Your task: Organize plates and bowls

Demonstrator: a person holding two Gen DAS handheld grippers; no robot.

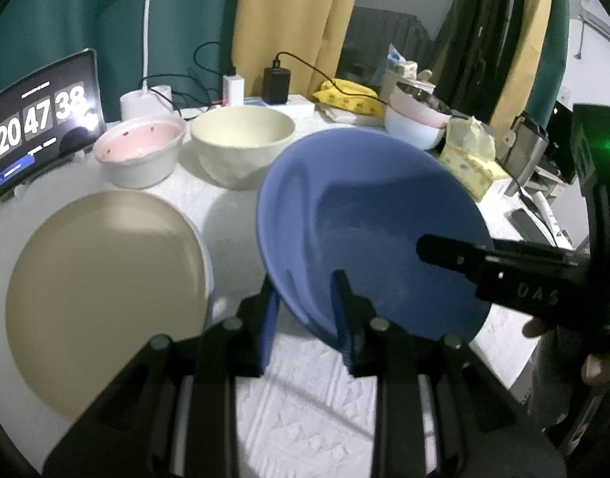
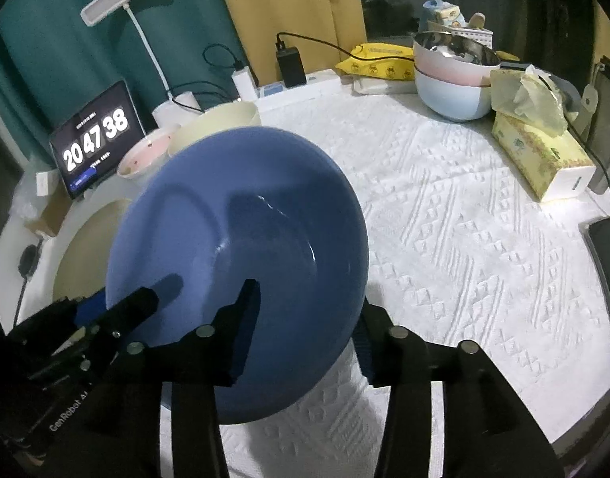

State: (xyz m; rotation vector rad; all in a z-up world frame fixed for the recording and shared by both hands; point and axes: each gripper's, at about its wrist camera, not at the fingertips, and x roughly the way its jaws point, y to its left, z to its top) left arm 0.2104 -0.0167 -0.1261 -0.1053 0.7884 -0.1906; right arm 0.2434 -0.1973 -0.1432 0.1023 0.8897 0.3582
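A blue plate (image 1: 368, 231) is held tilted above the white tablecloth, gripped at its rim by both grippers. My left gripper (image 1: 305, 310) is shut on its near-left rim, one finger over the plate and one under. My right gripper (image 2: 305, 318) is shut on the plate's (image 2: 241, 239) near-right rim; it shows in the left wrist view as a black finger (image 1: 464, 255) over the plate. A beige plate (image 1: 105, 294) lies flat on the left. A pink-lined white bowl (image 1: 139, 151) and a cream bowl (image 1: 243, 139) stand behind.
A tablet clock (image 1: 42, 119) and a lamp base (image 1: 145, 103) stand at the back left. Stacked pink and pale blue bowls (image 2: 452, 79), a tissue box (image 2: 540, 151), yellow wipes (image 2: 380, 61), chargers and cables line the back and right. A phone (image 2: 607, 263) lies at the right edge.
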